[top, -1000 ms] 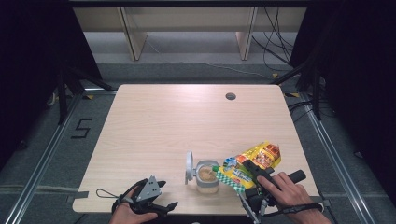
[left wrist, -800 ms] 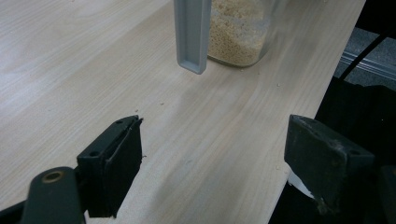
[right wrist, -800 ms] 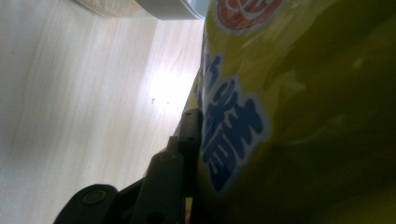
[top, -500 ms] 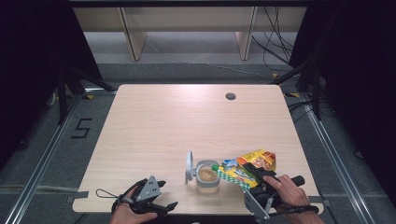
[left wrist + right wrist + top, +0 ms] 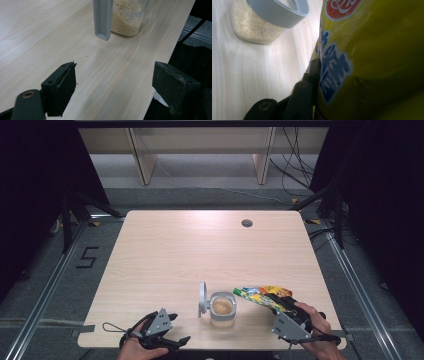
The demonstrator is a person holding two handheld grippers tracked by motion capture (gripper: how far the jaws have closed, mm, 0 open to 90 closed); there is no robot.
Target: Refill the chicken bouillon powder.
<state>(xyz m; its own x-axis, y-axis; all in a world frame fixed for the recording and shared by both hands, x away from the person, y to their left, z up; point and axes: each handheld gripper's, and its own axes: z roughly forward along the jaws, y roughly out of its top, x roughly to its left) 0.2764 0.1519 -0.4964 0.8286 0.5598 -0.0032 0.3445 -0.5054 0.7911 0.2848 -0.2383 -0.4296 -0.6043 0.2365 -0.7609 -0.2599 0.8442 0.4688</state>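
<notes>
A clear jar (image 5: 222,308) part-filled with tan grains stands near the table's front edge, its grey hinged lid (image 5: 202,298) flipped open to the left. The jar (image 5: 127,16) and lid (image 5: 102,20) show ahead in the left gripper view. My left gripper (image 5: 172,334) lies open at the front edge, left of the jar, holding nothing. My right gripper (image 5: 276,304) is shut on a yellow snack bag (image 5: 261,295), which lies tilted with its end just right of the jar's rim. In the right gripper view the bag (image 5: 372,57) presses against one jaw, the jar (image 5: 259,25) beyond.
The wooden table (image 5: 200,250) has a round cable hole (image 5: 247,223) at the back right. Its front edge runs just under both hands. Grey floor with rails surrounds it, cables trail at the back right, and shelf legs stand behind.
My right gripper has pulled back toward the front edge, lowering and flattening the bag beside the jar. The left gripper has barely moved.
</notes>
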